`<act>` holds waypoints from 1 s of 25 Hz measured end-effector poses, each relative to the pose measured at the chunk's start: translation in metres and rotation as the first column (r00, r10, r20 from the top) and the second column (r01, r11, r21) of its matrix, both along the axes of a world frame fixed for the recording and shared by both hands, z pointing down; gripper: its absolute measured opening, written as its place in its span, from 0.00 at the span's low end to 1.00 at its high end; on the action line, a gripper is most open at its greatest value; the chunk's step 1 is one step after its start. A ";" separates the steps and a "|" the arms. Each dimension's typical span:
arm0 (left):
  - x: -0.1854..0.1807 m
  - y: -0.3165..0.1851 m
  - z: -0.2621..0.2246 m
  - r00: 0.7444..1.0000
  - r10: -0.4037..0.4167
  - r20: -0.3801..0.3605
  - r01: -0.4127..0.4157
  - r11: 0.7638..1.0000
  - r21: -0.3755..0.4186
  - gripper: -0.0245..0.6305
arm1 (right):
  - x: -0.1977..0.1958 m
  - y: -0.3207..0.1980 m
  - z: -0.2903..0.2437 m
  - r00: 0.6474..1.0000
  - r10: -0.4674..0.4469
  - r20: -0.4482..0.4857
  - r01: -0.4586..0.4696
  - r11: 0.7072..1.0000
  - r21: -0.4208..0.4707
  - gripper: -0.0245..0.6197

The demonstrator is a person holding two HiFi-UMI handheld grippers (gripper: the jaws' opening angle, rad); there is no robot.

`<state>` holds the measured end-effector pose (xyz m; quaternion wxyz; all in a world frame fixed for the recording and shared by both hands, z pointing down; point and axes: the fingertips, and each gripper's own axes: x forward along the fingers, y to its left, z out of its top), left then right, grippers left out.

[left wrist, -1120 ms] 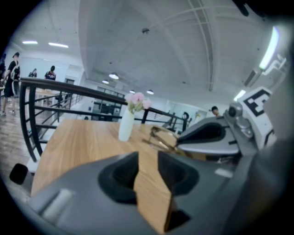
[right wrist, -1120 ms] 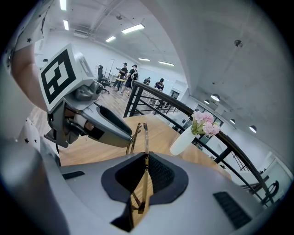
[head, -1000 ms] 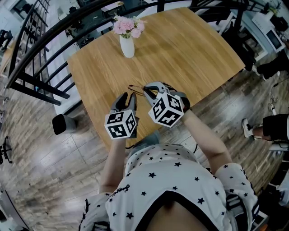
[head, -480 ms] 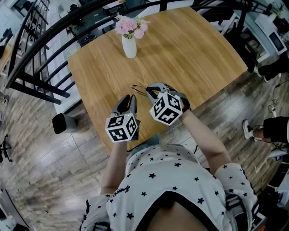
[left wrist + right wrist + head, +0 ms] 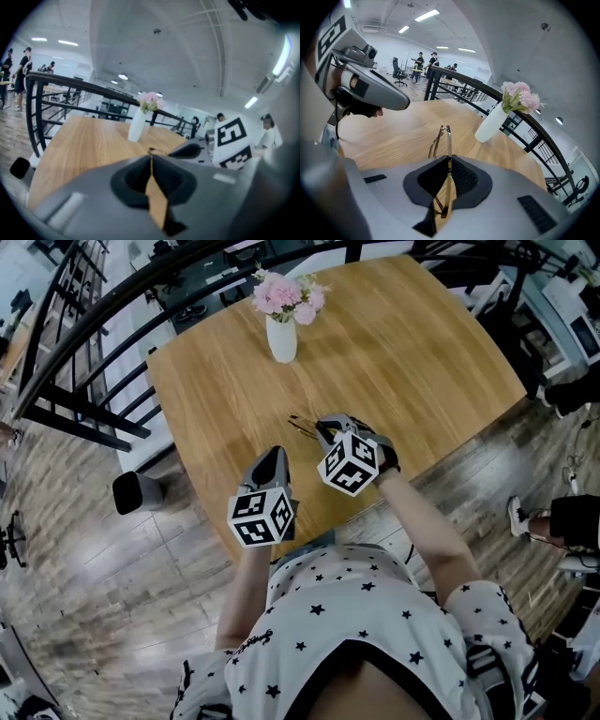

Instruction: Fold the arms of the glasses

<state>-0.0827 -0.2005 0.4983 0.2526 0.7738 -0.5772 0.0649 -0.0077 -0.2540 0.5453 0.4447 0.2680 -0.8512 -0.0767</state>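
Left gripper (image 5: pixel 273 456): fingers have just been closing together on nothing, sitting at 7 o'clock from the thin gold wire glasses (image 5: pixel 442 136). Right gripper (image 5: pixel 446 159): fingers pinching them above the wooden desk (image 5: pixel 394 343). Left is probably finishing its fold.

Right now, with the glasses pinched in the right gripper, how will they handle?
The glasses look thin-wired, so probably light and easily bent. The right gripper holds only one slim edge, so they may pivot or slip.
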 end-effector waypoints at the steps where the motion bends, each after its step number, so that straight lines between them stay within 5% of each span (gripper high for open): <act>1: -0.001 -0.001 0.000 1.000 -0.002 -0.002 0.002 1.000 0.001 0.06 | 0.000 -0.003 0.005 1.000 0.002 -0.009 -0.002 1.000 -0.002 0.07; 25: -0.014 -0.005 0.026 1.000 -0.002 -0.021 0.001 0.998 -0.067 0.05 | -0.002 -0.020 0.066 0.991 -0.006 -0.133 0.002 1.000 -0.029 0.07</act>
